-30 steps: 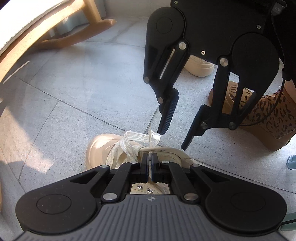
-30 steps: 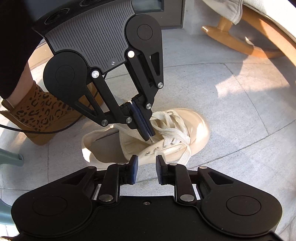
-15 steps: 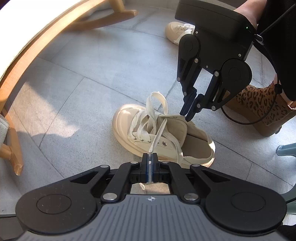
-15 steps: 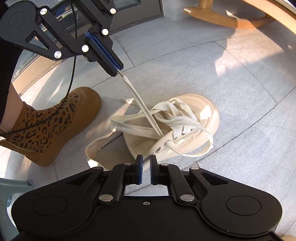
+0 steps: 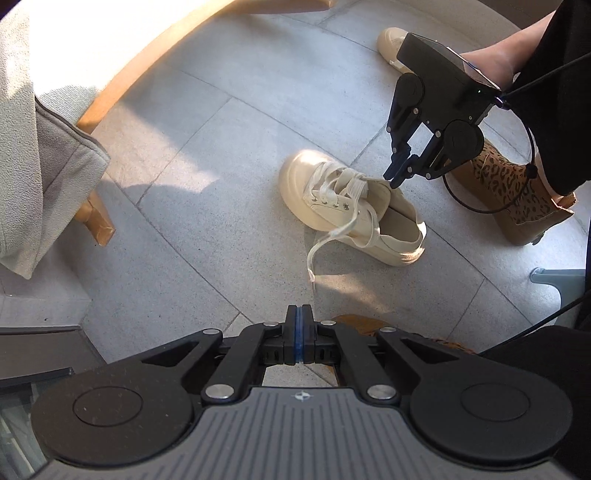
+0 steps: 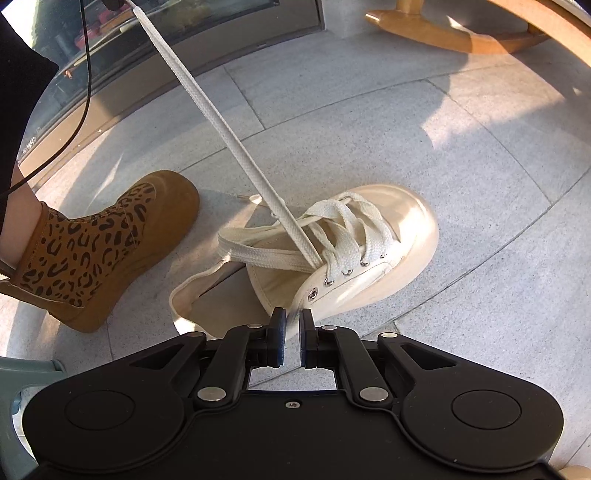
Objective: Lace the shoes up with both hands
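A cream canvas shoe (image 6: 373,258) with a glossy cream toe, off-white flat lace (image 6: 236,144) and small silver eyelets sits on pale grey speckled floor tiles (image 5: 207,155). Beside it is a tan suede boot (image 6: 110,243) whose shaft has a dark brown leopard print. Both grippers are matt black, the left gripper (image 5: 299,338) with blue pads and a ribbed grey body; the chair legs (image 6: 443,33) are honey-coloured wood.

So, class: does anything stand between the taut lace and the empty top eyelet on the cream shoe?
Nothing visible does. The top eyelet is bare on the shoe, the lace rises clear above it, and the fingers of the right gripper sit below it, not over it.
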{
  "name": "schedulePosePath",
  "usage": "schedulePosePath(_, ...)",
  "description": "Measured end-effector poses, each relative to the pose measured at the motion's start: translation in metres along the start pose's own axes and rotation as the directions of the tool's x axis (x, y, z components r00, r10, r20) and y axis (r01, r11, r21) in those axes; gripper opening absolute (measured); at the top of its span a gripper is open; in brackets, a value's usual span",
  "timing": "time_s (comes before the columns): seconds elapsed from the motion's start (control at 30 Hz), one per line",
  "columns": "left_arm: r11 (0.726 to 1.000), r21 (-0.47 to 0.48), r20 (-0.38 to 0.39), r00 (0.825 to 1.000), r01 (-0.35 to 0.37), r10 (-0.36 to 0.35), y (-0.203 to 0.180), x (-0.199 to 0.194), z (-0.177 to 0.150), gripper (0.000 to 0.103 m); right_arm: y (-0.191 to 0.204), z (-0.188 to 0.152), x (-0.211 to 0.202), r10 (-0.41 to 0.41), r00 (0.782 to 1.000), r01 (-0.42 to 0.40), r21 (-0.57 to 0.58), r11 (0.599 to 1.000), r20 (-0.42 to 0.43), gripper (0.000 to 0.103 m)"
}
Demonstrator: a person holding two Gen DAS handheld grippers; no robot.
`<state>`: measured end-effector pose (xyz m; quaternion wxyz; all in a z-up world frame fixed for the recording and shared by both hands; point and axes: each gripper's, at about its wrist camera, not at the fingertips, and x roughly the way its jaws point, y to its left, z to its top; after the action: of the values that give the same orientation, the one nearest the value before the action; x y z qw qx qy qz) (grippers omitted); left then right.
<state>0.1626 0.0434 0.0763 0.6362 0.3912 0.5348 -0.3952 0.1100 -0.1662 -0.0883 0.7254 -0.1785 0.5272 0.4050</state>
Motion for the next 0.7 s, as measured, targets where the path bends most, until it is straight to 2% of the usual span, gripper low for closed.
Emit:
schedulePosePath(0.17,1.0,0.016,-0.003,1.0,-0.011,0.011,0.001,0.007,0.0,0.0,0.0,0.0,0.0,0.002,1.0,-0.002,-0.001,1.0,0.004,0.005)
schedulePosePath(0.3,0.999,0.024,0.027,0.999,0.031,-0.031,-0.004,0.027,0.003,0.0,0.0,-0.001,-0.005,0.001,1.0,-0.001,-0.021,1.0,0.005,0.006)
schedulePosePath(0.37,0.998,0.01,0.065,0.996,0.067,-0.067,-0.003,0.035,0.006,0.01,0.0,0.0,-0.01,0.006,1.0,-0.006,-0.026,1.0,0.018,0.008)
schedulePosePath(0.5,0.991,0.0,0.153,0.979,0.137,-0.136,-0.006,0.058,0.02,0.029,-0.001,0.006,-0.018,0.022,0.997,-0.021,-0.012,1.0,0.074,0.011)
schedulePosePath(0.6,0.978,0.034,0.216,0.954,0.208,-0.21,-0.015,0.082,0.031,0.03,0.002,0.013,-0.017,0.029,0.996,-0.028,-0.023,0.999,0.079,0.012)
schedulePosePath(0.7,0.97,0.103,0.213,0.947,0.222,-0.24,-0.036,0.114,0.041,0.029,0.006,0.015,-0.011,0.016,0.998,-0.013,-0.051,0.999,0.061,0.012)
